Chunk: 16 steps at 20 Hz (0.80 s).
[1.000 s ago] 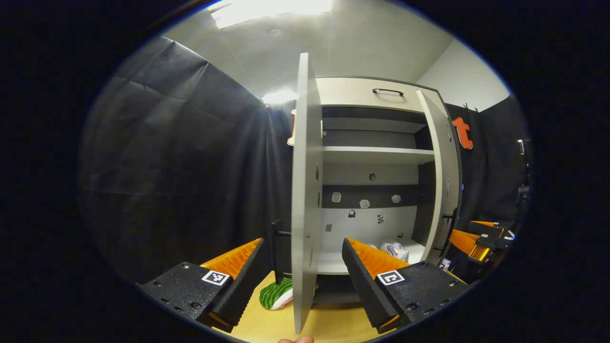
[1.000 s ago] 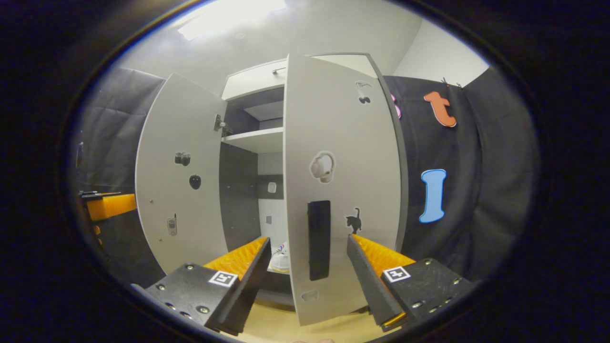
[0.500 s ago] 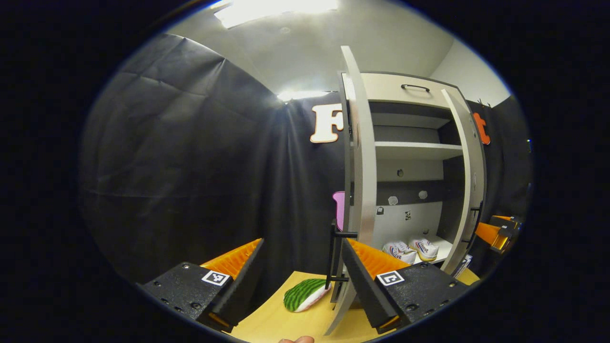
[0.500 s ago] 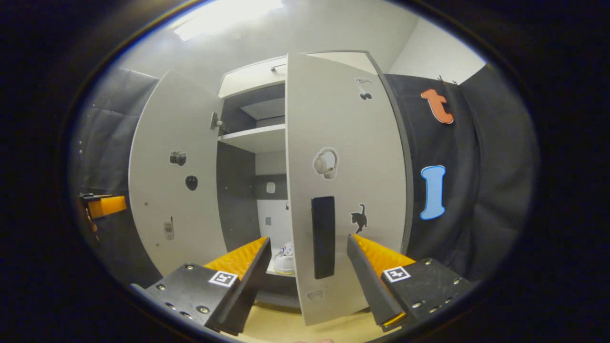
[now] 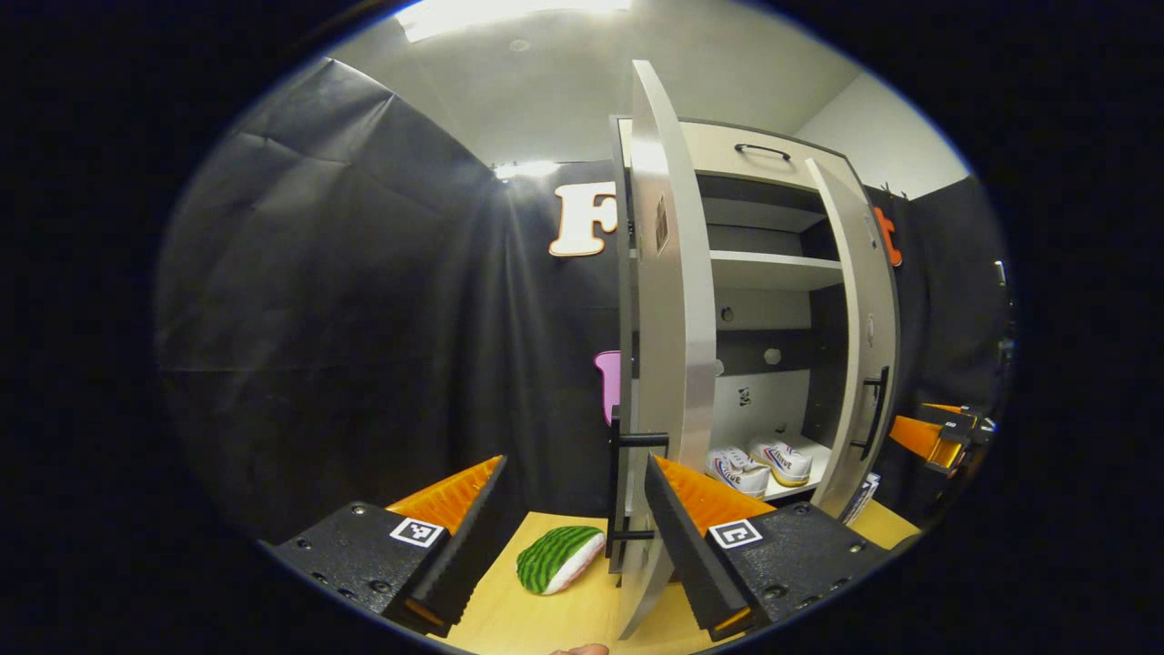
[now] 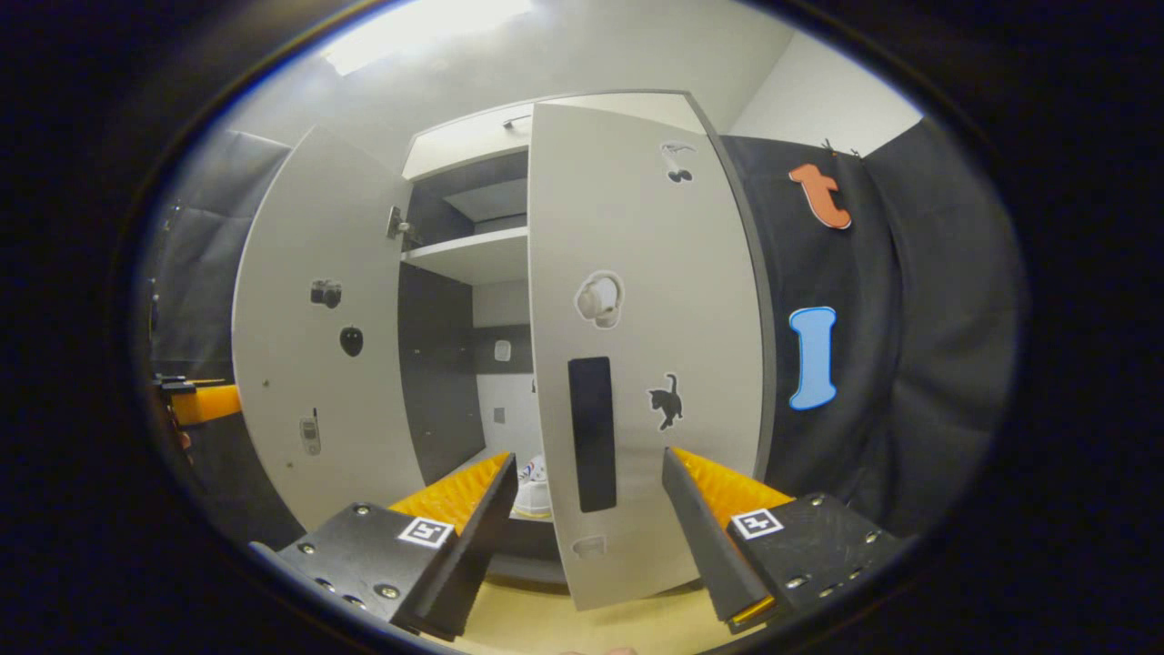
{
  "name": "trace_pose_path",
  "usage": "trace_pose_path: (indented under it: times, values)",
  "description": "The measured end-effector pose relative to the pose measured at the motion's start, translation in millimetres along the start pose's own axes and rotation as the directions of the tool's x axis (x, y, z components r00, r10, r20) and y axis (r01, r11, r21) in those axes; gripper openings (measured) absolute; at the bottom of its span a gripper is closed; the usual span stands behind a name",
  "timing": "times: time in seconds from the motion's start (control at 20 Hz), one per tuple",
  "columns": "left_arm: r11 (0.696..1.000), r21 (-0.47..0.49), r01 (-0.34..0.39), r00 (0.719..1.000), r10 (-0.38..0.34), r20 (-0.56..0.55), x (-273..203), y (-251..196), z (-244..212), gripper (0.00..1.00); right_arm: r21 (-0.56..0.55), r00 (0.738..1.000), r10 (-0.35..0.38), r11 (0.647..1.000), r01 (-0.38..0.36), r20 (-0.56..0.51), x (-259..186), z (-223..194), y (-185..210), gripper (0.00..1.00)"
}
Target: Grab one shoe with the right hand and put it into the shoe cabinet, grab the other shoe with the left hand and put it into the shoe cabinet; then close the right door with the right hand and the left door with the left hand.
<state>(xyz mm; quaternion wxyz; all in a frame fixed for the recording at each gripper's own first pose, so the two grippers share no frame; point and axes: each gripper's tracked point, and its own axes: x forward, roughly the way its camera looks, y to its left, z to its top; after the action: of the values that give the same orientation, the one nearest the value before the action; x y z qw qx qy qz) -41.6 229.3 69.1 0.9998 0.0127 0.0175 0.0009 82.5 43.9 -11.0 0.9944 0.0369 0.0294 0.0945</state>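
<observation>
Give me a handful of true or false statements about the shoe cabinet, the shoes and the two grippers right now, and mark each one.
1. Both shoes sit inside the shoe cabinet. True.
2. The right door is fully closed. False: it stands ajar, with the shelf visible beside it.
3. The left gripper is clamped on the left door. False: its jaws are open.
4. A green striped object lies on the wooden surface outside the cabinet. True.
5. The right gripper holds a shoe. False: its jaws are open and empty.

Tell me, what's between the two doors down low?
In the left gripper view, the two shoes sit on the cabinet's bottom shelf between the left door and right door.
</observation>
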Motion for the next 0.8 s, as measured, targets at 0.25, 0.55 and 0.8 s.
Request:
trace_pose_path:
  times: [0.25, 0.55, 0.8]
  values:
    - [0.995, -0.019, 0.094, 0.996, -0.094, 0.005, 8, -42, 3, 0.9, 0.005, 1.0, -0.028, 1.0, 0.028, 0.008, -4, 3, -13, 0.95]
    - [0.978, -0.034, 0.207, 0.978, -0.206, 0.018, 23, -91, 2, 0.91, 0.008, 0.997, -0.071, 0.997, 0.071, 0.021, -19, 10, -34, 0.95]
    - [0.963, -0.048, 0.267, 0.964, -0.266, 0.019, 37, -132, -1, 0.92, 0.002, 0.995, -0.102, 0.995, 0.102, 0.023, -32, 11, -53, 0.88]
